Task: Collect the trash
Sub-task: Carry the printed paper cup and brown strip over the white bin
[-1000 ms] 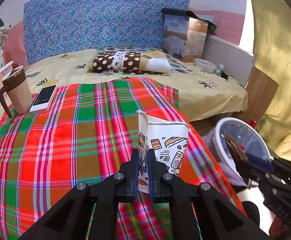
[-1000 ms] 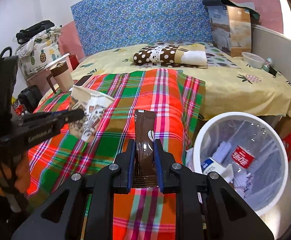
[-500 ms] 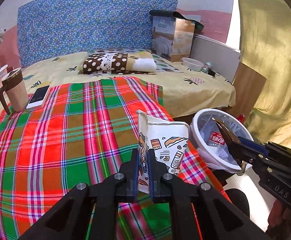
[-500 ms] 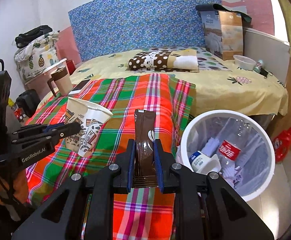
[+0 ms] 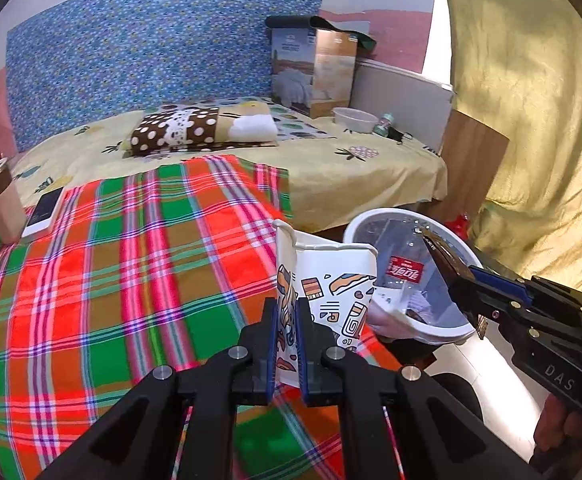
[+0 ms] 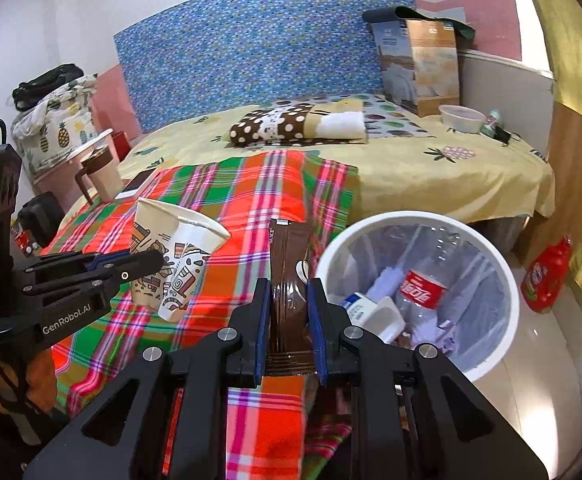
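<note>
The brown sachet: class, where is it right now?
In the right wrist view the brown sachet stands upright at centre, clamped in the right tool, over the plaid blanket's edge, with the bin to its right and the paper cup to its left.

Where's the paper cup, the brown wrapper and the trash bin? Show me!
paper cup point(image 6: 179, 256), right wrist view, on its printed side wall.
brown wrapper point(image 6: 289, 264), right wrist view, on its upper middle above the fingers.
trash bin point(image 6: 503, 300), right wrist view, on its white rim.

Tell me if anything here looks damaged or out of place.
The paper cup pinched in the left hand-held gripper is crushed, its rim bent out of round. A red packet lies on the floor beside the bin.
</note>
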Motion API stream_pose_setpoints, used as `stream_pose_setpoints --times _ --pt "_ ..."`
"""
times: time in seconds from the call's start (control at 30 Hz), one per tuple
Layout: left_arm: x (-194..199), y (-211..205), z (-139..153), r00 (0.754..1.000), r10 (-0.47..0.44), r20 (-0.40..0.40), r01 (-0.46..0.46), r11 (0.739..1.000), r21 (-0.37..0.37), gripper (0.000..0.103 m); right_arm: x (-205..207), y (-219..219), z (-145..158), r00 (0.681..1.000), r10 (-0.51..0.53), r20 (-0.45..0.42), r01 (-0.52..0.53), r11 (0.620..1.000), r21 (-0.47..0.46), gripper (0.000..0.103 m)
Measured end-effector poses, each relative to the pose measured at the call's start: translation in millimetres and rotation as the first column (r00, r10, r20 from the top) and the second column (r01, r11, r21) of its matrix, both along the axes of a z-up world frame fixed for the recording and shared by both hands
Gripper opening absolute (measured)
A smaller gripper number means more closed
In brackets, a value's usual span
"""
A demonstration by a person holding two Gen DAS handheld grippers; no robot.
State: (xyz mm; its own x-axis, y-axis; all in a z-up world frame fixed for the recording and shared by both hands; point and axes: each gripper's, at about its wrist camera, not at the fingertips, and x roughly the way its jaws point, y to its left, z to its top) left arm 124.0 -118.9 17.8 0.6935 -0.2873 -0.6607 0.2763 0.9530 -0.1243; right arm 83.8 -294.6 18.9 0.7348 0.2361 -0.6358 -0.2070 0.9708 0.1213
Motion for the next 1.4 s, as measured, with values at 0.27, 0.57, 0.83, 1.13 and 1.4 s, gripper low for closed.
stream_pose_setpoints --times 0.27,0.57,0.83,1.13,1.4 --pt "8 -33 -3 0.998 -0.066 -0.006 0.066 0.998 0.009 0.008 -2 -25 -3 0.998 -0.058 -0.008 0.058 0.998 0.007 0.021" --pt "19 -70 -12 0.991 -0.134 -0.026 0.135 0.991 0.013 0.008 -1 -48 -12 0.992 -0.119 -0.034 0.120 0.993 0.019 0.021" --pt "37 -94 -23 0.982 -0.179 -0.062 0.179 0.984 -0.003 0.008 4 -65 -22 0.985 -0.156 -0.068 0.158 0.987 0.024 0.021" --pt "56 -119 -38 0.970 -0.220 -0.098 0.221 0.975 -0.001 0.008 14 -80 -35 0.975 -0.187 -0.119 0.191 0.981 0.022 0.021" --pt "75 -136 -51 0.962 -0.240 -0.133 0.243 0.970 0.002 0.009 23 -90 -46 0.963 -0.211 -0.166 0.216 0.976 0.014 0.021"
